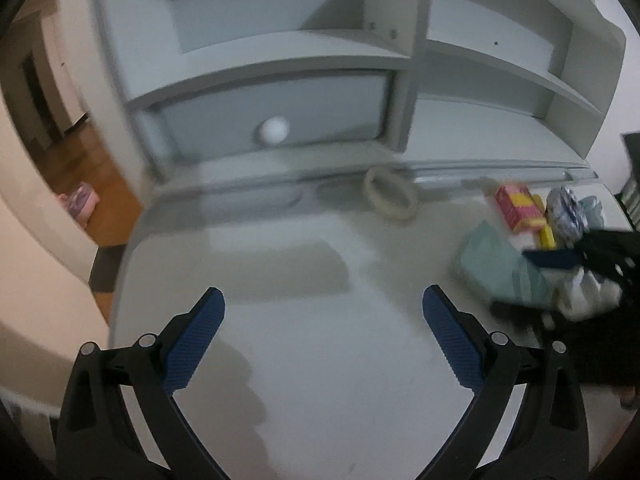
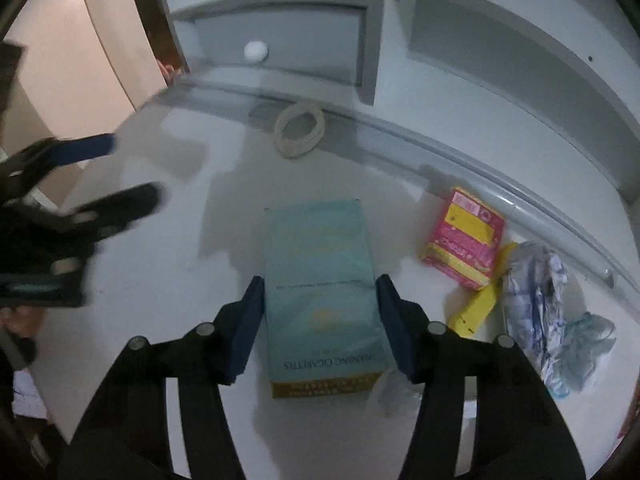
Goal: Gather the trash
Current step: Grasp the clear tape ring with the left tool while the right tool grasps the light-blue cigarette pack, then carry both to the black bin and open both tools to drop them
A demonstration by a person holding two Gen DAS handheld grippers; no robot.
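Note:
A teal cigarette box [image 2: 320, 280] lies flat on the white desk [image 2: 160, 280]. My right gripper [image 2: 320, 300] has its two blue pads on either side of the box, touching its long edges. The box also shows in the left wrist view [image 1: 496, 268], with the right gripper [image 1: 592, 256] over it. A pink and yellow packet [image 2: 464, 236], a yellow scrap [image 2: 476, 308] and crumpled blue-white wrappers [image 2: 536, 300] lie to its right. A clear plastic scrap [image 2: 388, 392] lies by the right finger. My left gripper [image 1: 320, 320] is open and empty above bare desk.
A coiled pale band [image 2: 300, 128] lies at the desk's back edge, below a grey drawer with a white knob [image 2: 255, 51]. White shelves [image 1: 500, 60] rise behind the desk. The wooden floor [image 1: 96, 184] and a pink item [image 1: 80, 200] lie off the left edge.

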